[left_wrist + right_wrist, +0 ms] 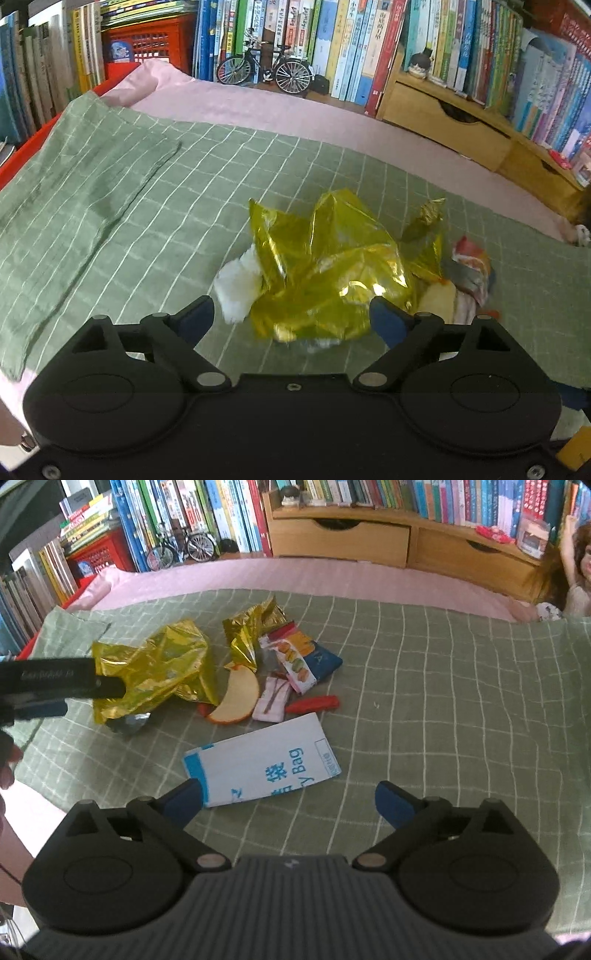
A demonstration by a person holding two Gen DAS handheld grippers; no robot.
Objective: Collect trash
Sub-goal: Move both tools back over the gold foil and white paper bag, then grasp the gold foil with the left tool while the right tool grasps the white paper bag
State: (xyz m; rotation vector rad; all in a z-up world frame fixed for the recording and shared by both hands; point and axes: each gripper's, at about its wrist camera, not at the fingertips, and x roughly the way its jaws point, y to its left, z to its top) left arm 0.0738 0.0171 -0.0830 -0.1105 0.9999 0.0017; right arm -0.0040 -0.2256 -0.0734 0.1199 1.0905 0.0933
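Note:
A crumpled yellow foil wrapper point(325, 273) lies on the green checked cloth point(129, 206), with a white tissue wad point(238, 288) at its left. My left gripper point(291, 317) stands open just in front of it, its blue fingertips either side of the wrapper's near edge and not pressing on it. In the right wrist view my right gripper point(291, 801) is open over a white and blue paper bag point(262, 760) lying flat. Beyond the bag lie an apple slice point(236, 698), snack packets point(295, 661), a red scrap point(314, 703) and gold foil point(255, 627).
A pink sheet point(258, 576) runs behind the cloth. Bookshelves point(369, 44) line the back, with a model bicycle point(266, 66), a red crate point(147, 44) and wooden drawers point(351, 539). A doll point(576, 576) sits at the far right. A hand point(7, 768) shows at the left edge.

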